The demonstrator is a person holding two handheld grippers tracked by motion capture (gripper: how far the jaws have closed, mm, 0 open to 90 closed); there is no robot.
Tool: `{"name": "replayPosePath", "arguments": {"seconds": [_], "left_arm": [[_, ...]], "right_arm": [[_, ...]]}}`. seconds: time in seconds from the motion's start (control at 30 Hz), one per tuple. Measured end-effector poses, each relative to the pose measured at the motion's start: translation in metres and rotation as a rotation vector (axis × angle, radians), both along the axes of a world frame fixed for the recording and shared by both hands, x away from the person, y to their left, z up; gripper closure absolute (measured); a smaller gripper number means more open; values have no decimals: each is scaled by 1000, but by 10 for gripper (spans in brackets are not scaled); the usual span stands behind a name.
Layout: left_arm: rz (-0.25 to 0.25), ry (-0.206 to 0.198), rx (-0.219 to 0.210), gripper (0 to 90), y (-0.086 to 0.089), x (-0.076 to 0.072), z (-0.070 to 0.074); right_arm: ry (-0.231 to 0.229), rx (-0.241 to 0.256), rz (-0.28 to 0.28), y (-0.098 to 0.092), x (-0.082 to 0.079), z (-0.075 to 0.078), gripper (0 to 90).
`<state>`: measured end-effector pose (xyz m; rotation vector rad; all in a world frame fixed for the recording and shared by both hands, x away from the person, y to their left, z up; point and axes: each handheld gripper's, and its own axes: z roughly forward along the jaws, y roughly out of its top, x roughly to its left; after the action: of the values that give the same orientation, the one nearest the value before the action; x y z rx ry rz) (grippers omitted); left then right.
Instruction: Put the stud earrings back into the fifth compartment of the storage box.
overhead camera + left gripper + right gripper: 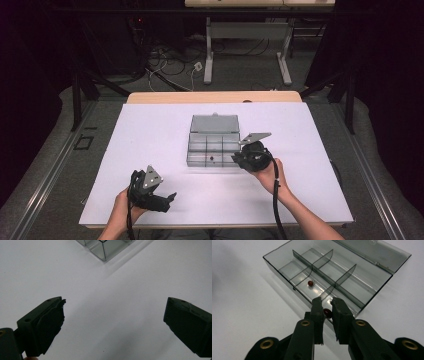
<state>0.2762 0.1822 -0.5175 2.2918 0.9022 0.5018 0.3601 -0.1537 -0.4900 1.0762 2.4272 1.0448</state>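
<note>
Right now, step: dropping a small red bead (327, 312) into the clear divided box (287, 255).
Right gripper (327, 305): fingers nearly closed, pinching the bead over the box's near corner compartment.
Other bead (310, 283): already lying in the neighbouring near-row compartment.
Left gripper (167, 198): fingers wide apart, empty, low over the table (150, 135), well apart from the box.
Doing it well: get the bead fully inside the near wall, lower between the dividers, then part the fingers slowly so it doesn't bounce out.
</note>
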Motion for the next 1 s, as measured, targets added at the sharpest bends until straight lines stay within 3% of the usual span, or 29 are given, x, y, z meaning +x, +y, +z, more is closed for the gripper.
{"name": "replayPosePath", "arguments": {"seconds": [0.27, 0.57, 1.0], "left_arm": [[3, -4, 4, 37, 1, 0, 0], [15, -13, -1, 37, 1, 0, -1], [14, -8, 4, 37, 1, 0, -1]], "right_arm": [[-37, 3, -2, 10, 7, 7, 800], [-41, -12, 8, 29, 20, 11, 800], [-36, -30, 15, 55, 36, 1, 798]]}}
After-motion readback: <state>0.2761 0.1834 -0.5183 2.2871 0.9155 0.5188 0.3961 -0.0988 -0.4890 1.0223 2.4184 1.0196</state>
